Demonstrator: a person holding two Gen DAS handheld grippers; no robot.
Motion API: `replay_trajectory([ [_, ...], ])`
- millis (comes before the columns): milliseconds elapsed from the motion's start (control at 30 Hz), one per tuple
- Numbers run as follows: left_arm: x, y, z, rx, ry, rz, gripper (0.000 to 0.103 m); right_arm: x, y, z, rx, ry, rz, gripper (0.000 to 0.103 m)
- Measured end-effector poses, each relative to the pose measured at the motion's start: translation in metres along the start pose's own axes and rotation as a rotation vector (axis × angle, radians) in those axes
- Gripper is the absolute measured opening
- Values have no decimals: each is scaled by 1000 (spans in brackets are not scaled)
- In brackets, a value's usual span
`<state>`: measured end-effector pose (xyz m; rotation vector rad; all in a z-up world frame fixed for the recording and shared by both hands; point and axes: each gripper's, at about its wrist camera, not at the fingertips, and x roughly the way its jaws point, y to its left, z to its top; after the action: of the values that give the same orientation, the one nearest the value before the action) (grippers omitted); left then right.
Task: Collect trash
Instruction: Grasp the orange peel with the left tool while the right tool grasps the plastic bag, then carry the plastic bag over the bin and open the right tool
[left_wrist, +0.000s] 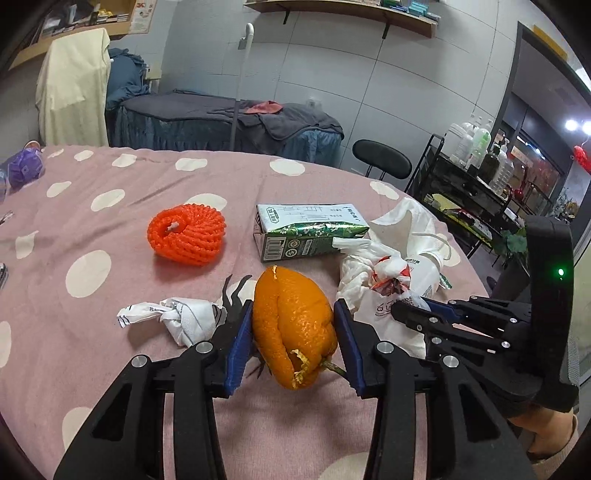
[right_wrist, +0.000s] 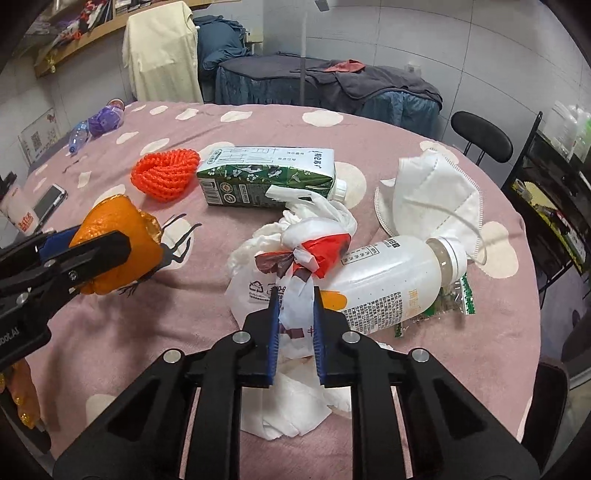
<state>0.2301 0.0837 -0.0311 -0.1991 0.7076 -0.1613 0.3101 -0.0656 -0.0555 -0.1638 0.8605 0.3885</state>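
My left gripper (left_wrist: 294, 317) is shut on an orange peel (left_wrist: 295, 326) and holds it just above the pink dotted tablecloth (left_wrist: 92, 332); it also shows in the right wrist view (right_wrist: 114, 245). My right gripper (right_wrist: 295, 306) is shut on a white plastic bag (right_wrist: 295, 295) with red print, which lies on the table; the bag shows in the left wrist view (left_wrist: 380, 291) too. A green milk carton (right_wrist: 266, 177), a red foam fruit net (right_wrist: 164, 173), a white plastic bottle (right_wrist: 391, 280), a white face mask (right_wrist: 428, 192) and crumpled paper (left_wrist: 173, 317) lie around.
A phone (right_wrist: 50, 201) and a purple-labelled bottle (right_wrist: 98, 123) lie at the table's far left. A green snack wrapper (right_wrist: 443, 302) lies under the white bottle. A black chair (right_wrist: 480, 136) and a shelf rack (left_wrist: 461, 192) stand beyond the table's right edge.
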Motion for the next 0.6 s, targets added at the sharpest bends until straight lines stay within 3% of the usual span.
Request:
replay_trajectory([
  [267, -23, -17, -15, -11, -43, -40, 42, -37, -16, -16, 99, -61, 99, 10],
  [600, -37, -46, -30, 3, -54, -97, 42, -95, -31, -47, 141, -158, 100, 10],
])
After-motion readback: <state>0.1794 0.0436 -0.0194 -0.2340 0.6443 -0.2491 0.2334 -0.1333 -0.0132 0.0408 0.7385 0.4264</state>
